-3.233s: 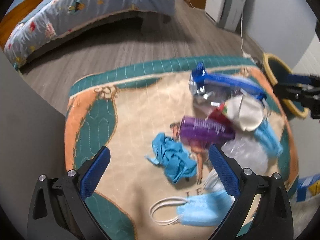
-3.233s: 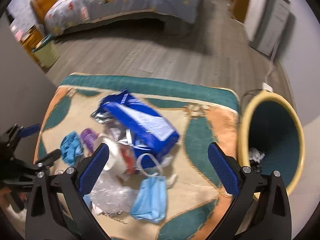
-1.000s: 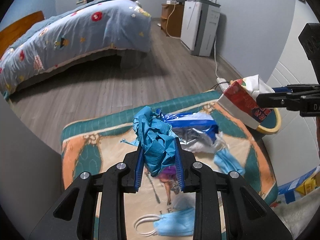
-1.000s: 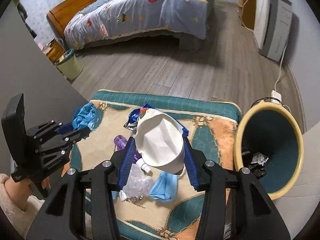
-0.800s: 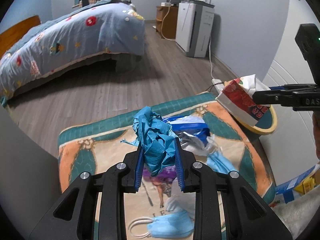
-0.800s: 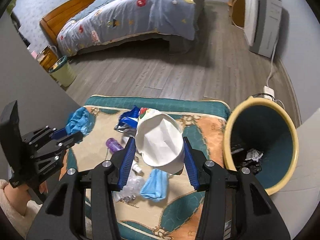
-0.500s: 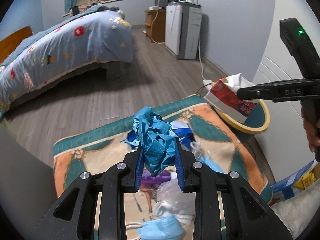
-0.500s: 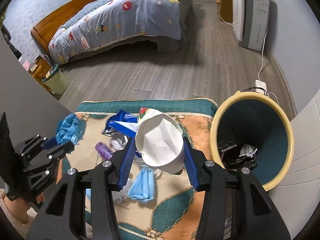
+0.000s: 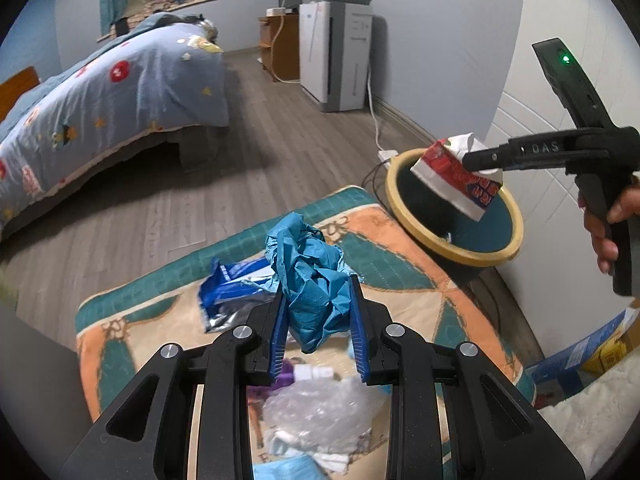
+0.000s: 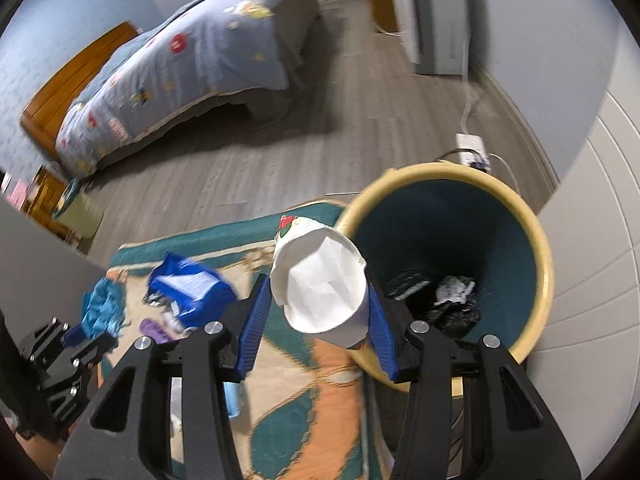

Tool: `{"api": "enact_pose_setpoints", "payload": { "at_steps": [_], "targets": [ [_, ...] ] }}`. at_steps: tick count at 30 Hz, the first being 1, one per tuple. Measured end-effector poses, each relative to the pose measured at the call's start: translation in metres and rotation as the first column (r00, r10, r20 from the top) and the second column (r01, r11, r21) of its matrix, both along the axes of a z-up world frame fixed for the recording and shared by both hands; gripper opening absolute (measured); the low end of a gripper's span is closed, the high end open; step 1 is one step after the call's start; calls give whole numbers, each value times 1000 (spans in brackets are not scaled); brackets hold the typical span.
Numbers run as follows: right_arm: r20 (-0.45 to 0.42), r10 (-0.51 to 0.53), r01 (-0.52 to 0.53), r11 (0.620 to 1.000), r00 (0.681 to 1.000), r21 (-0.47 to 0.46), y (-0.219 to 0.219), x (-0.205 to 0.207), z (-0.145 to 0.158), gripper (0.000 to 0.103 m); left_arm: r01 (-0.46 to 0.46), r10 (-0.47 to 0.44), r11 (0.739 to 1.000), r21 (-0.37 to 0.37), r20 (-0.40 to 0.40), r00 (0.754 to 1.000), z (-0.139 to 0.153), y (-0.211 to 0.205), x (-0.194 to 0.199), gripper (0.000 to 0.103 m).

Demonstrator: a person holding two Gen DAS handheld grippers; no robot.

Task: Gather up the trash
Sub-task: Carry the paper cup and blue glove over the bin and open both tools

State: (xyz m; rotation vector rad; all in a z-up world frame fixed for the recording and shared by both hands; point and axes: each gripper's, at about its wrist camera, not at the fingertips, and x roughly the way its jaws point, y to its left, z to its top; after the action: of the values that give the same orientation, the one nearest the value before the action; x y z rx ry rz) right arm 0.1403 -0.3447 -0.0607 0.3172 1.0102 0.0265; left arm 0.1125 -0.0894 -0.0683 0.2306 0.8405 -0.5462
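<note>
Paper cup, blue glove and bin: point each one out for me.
Paper cup (image 10: 320, 280): right wrist view, on its white base.
Blue glove (image 9: 316, 280): left wrist view, on the crumpled middle.
Bin (image 10: 542, 264): right wrist view, on its yellow rim.

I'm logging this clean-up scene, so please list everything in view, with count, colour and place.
Paper cup: one, white with red print, held at the bin's rim.
Crumpled glove: one, teal-blue, held above the rug.
Bin: one, yellow rim, teal inside, beside the rug.
Rug: one, teal, orange, cream, on the floor.
Snack bag: one, blue, on the rug.
Clear plastic: one, on the rug.
Bed: one, blue quilt, behind.
Left gripper: shut on glove.
Right gripper: shut on cup.
</note>
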Motion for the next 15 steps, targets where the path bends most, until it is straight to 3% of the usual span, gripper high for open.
{"api": "enact_pose_setpoints", "payload": {
  "at_steps": [15],
  "targets": [
    [-47,-193,191,981,980,-43,-88,-6,-32,47,73,-74,997,19,13,997,-11,-64,6,29]
  ]
}}
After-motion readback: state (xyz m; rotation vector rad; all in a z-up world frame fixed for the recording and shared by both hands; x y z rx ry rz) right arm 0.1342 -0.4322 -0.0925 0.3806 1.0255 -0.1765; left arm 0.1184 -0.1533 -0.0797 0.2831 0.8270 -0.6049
